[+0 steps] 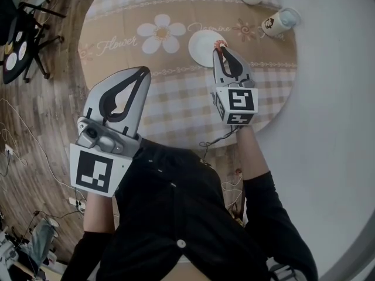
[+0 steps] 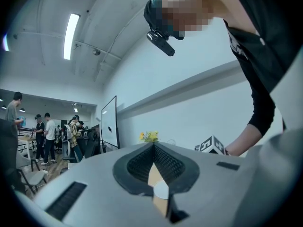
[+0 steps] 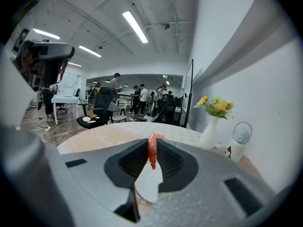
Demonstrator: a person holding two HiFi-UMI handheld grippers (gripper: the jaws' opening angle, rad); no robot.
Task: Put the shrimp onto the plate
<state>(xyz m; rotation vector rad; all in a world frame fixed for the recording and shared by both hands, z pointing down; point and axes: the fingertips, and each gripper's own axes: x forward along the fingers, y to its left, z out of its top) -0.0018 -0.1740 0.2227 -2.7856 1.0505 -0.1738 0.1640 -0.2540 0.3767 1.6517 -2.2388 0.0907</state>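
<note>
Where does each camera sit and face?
Head view: on the person's head, facing steeply down at the table and plate; torso, left hand-held gripper, right hand-held gripper show.
Left gripper view: on that hand-held gripper, facing across the room over shut jaws; the person's arm shows.
Right gripper view: on that hand-held gripper, facing across the table, jaws shut on the shrimp.
Shared: the vase, in head and right gripper views.

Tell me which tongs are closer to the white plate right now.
Right. The right tongs, gripping the shrimp, sit at the plate's right rim. The left tongs, shut and empty, hang over the table's near-left part, well left of the plate.
</note>
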